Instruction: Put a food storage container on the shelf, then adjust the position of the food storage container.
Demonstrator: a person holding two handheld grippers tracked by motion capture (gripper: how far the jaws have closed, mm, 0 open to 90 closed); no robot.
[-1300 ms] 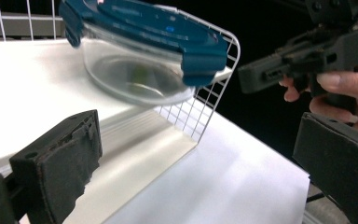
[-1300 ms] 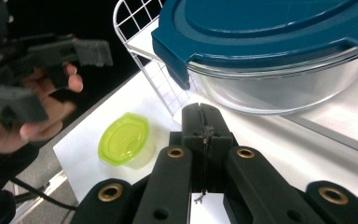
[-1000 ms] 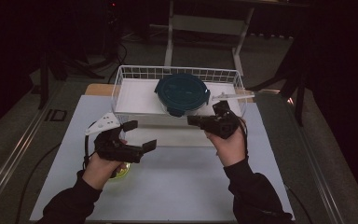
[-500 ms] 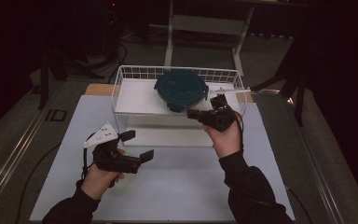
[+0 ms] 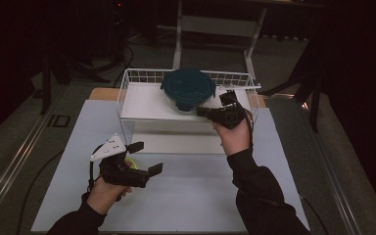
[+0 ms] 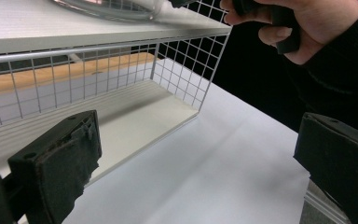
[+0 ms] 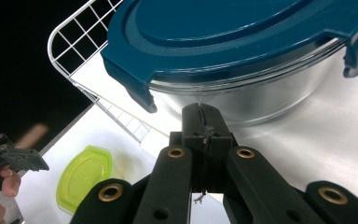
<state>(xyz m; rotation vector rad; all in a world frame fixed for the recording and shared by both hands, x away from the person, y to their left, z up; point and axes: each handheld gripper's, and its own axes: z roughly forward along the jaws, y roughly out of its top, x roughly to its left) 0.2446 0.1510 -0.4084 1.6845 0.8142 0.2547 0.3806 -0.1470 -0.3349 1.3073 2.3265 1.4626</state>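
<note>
Sinking toward the counter point(image 5: 186, 205), the left gripper point(image 5: 144, 159) has backed to seven o'clock, jaws wide and empty, clearing room. Right gripper point(image 7: 204, 123), jaws pressed together on nothing, noses the glass container point(image 7: 242, 93) on the wire rack's point(image 5: 127, 100) shelf, probably to push it.

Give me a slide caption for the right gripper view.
Shut right claw nudging a teal-lidded glass container on the wire rack's shelf.

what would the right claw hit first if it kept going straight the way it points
Most likely the clear glass wall of the lidded bowl: the shut right claw points straight at it, tips right at the wall; contact can't be judged.
</note>
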